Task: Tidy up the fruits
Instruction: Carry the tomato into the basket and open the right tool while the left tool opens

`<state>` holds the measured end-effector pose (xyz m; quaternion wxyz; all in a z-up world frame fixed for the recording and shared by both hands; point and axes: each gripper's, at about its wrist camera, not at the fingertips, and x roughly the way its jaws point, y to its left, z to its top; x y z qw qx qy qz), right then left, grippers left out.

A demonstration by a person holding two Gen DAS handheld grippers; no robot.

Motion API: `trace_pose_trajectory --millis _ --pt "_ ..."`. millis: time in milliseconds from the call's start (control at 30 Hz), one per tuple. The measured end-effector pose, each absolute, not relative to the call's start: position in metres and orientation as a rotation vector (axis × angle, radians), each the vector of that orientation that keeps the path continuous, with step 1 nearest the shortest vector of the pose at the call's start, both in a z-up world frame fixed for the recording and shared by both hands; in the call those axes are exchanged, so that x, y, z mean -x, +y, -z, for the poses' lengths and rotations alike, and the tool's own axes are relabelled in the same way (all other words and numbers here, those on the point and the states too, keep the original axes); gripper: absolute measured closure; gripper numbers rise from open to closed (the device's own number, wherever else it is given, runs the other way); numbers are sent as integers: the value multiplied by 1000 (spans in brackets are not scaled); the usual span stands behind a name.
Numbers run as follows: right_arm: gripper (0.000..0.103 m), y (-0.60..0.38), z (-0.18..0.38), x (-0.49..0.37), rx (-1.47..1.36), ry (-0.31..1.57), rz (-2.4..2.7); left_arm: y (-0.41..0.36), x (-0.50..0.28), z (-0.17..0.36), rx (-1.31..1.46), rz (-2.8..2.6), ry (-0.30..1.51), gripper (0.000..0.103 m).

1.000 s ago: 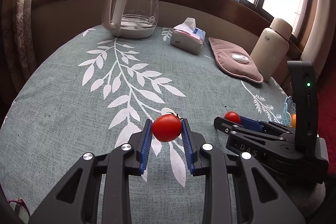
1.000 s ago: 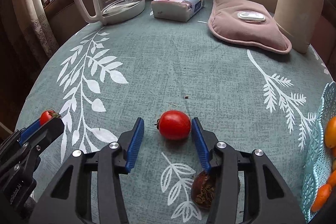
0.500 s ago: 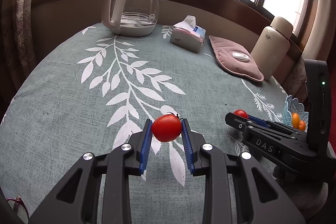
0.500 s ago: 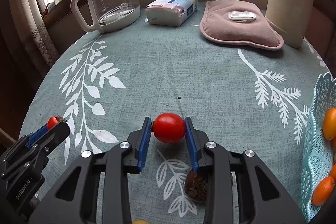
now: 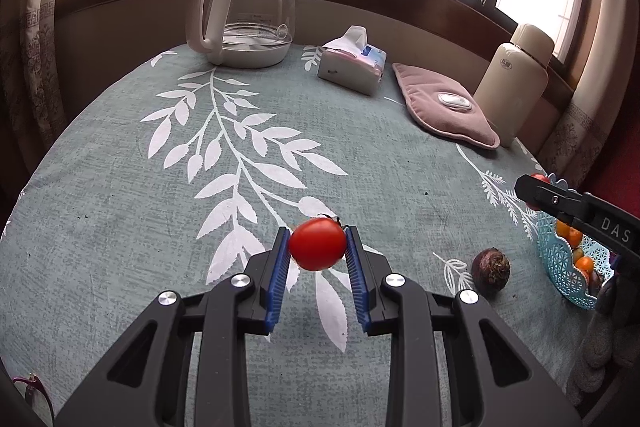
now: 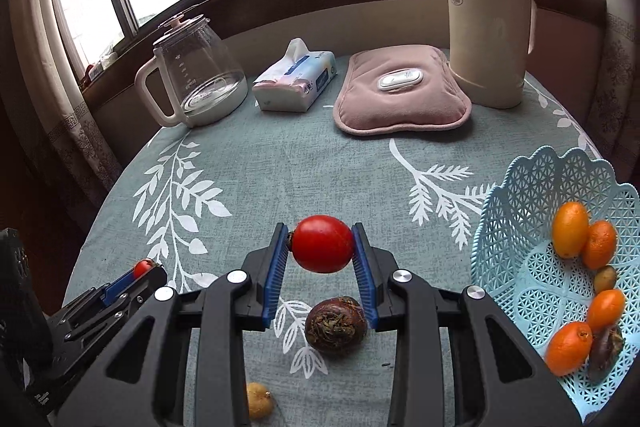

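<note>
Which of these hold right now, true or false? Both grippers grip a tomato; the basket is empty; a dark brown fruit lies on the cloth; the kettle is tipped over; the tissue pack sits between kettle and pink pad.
1. Both grippers grip a tomato: true. The left gripper and right gripper each clamp one.
2. Basket is empty: false; it holds orange fruits.
3. Dark brown fruit lies on the cloth: true.
4. Kettle tipped over: false; it stands upright.
5. Tissue pack between kettle and pink pad: true.
</note>
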<state>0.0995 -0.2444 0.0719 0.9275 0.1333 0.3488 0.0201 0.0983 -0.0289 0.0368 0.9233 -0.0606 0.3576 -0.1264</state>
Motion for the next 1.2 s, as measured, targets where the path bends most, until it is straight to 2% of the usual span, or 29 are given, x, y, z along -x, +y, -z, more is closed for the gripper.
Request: trace_pose_trajectory --millis 367,800,833,967,1200 --pt "70 -309 -71 -61 -347 683 115 -32 -98 -36 110 259 737 75" --pt "68 -343 -40 -38 -414 761 167 -40 -98 -32 80 266 747 75" --pt "67 -344 -39 -37 -421 761 169 -40 -98 -31 83 270 751 75" --pt "39 -352 -39 -30 -454 727 192 -42 -98 -31 92 286 754 75" --pt "38 -359 -42 -18 -456 694 210 -45 -96 -31 77 289 749 75"
